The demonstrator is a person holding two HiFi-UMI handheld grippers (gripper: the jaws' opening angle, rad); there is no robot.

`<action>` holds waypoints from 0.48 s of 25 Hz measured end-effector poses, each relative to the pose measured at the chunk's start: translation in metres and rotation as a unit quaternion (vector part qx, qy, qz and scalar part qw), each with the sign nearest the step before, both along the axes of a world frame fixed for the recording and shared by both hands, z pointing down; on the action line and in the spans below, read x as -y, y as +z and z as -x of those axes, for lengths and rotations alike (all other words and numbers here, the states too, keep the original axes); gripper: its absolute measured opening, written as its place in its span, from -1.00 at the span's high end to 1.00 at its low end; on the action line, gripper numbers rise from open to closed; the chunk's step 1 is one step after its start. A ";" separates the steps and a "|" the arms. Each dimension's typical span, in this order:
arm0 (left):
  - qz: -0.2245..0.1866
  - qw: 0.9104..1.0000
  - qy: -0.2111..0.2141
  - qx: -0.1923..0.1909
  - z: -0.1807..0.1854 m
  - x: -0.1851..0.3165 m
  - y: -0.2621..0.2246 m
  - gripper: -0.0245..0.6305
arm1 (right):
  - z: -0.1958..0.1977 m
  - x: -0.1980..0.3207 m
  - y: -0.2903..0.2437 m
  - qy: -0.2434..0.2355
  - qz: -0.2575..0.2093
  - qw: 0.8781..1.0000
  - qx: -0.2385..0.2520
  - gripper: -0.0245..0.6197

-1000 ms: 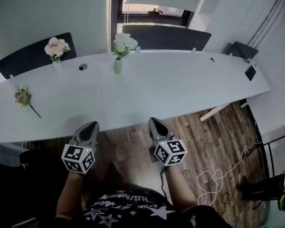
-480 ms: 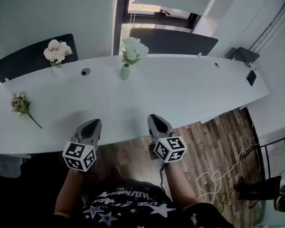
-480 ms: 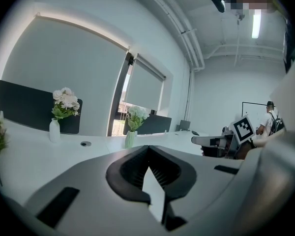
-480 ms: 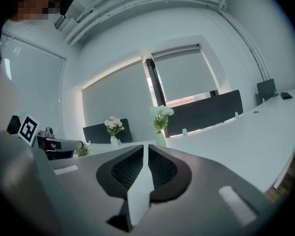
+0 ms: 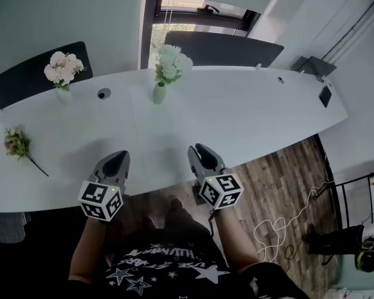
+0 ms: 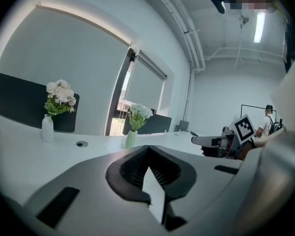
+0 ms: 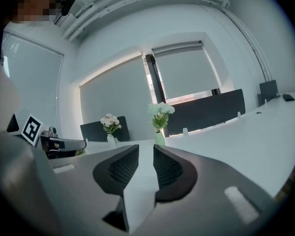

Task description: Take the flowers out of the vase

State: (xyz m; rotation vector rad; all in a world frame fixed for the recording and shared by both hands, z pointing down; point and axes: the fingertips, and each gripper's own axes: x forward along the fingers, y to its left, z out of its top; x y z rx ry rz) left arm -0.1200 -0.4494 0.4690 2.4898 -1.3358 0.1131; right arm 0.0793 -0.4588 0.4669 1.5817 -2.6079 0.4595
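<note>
Two claws are held side by side over the near edge of the one tabletop (image 5: 237, 123), both pointing across it. The left claw (image 6: 148, 150) has its jaws pressed together at the tips, with nothing in them. The right claw (image 7: 146, 154) has a narrow gap between its jaws, which are opening, and nothing stands in that gap.

Two vases stand on the tabletop, well beyond both claws and near its far edge. The green vase (image 5: 159, 93) is ahead, roughly between the lines of the two claws, a little nearer the right one. It holds one bunch of white flowers (image 5: 170, 64), upright, with green leaves at the neck. The white vase (image 5: 63, 95) is ahead and to the left of the left claw. It holds one bunch of pink flowers (image 5: 62, 69), also upright.

Between the two vases is one round hole (image 5: 103, 93) in the tabletop. A third bunch, the loose bunch (image 5: 17, 144), lies flat on the tabletop far to the left of the left claw, in no vase, with its stem trailing toward the near edge.

Two dark screens (image 5: 221, 47) stand along the far edge, one behind each vase.
</note>
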 end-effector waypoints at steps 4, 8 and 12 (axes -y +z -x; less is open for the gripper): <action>-0.004 1.000 -0.019 0.002 -0.001 0.017 -0.004 0.90 | -0.001 0.028 0.005 -0.017 0.003 1.000 0.012 0.50; -0.003 0.999 -0.045 0.003 0.004 0.031 -0.009 0.90 | 0.006 0.065 0.002 -0.036 0.004 0.999 0.025 0.21; -0.004 0.998 -0.068 0.009 0.008 0.053 -0.010 0.90 | 0.021 0.098 0.000 -0.064 0.002 0.997 0.034 0.02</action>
